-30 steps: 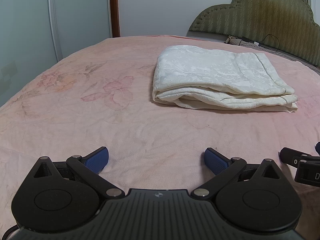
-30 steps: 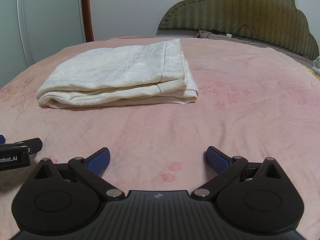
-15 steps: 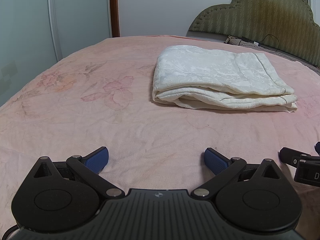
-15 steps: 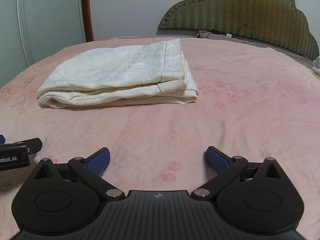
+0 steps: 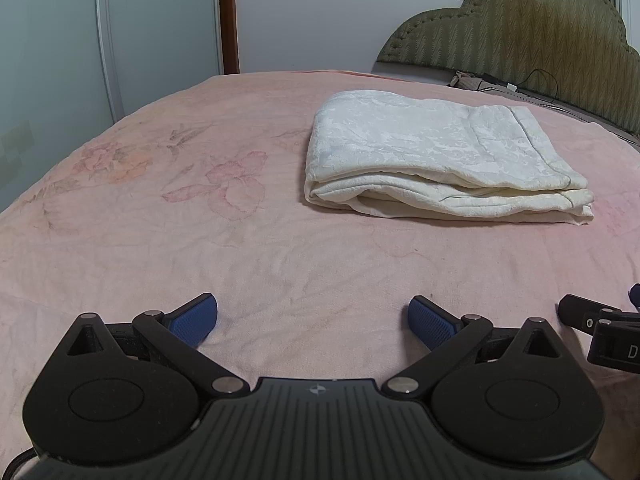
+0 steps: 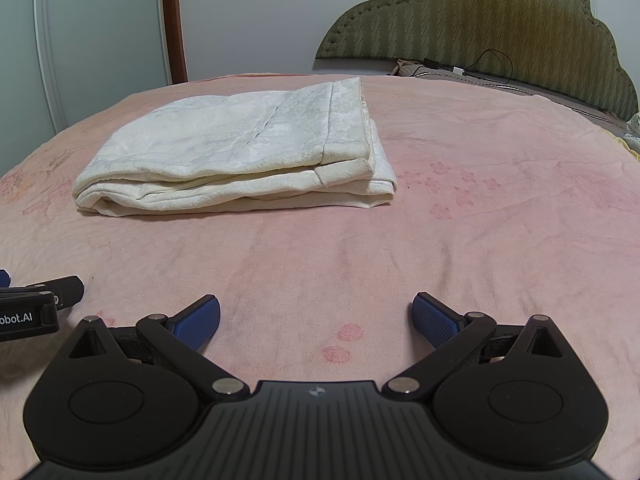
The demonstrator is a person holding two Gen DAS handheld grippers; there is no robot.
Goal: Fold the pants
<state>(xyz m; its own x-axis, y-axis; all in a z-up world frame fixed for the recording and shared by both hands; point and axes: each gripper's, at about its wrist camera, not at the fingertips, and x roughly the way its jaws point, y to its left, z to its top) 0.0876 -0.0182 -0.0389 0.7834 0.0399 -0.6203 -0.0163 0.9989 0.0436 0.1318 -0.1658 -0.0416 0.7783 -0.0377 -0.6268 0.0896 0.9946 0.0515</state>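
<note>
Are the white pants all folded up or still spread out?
Folded. The white pants lie as a compact stack on the pink bedspread, several layers showing along the near edge.

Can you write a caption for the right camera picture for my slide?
Open right tongs hover over the pink bedsheet, facing cream pants already folded into a neat stack.

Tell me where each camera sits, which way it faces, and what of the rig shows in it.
Left wrist: on the left tongs, low over the pink bedspread, facing the headboard; open blue pads, with the right tongs at the right edge.
Right wrist: on the right tongs, facing the same way; open pads, with the left tongs at the left edge.
Shared: the folded cream pants, bedspread and headboard.
</note>
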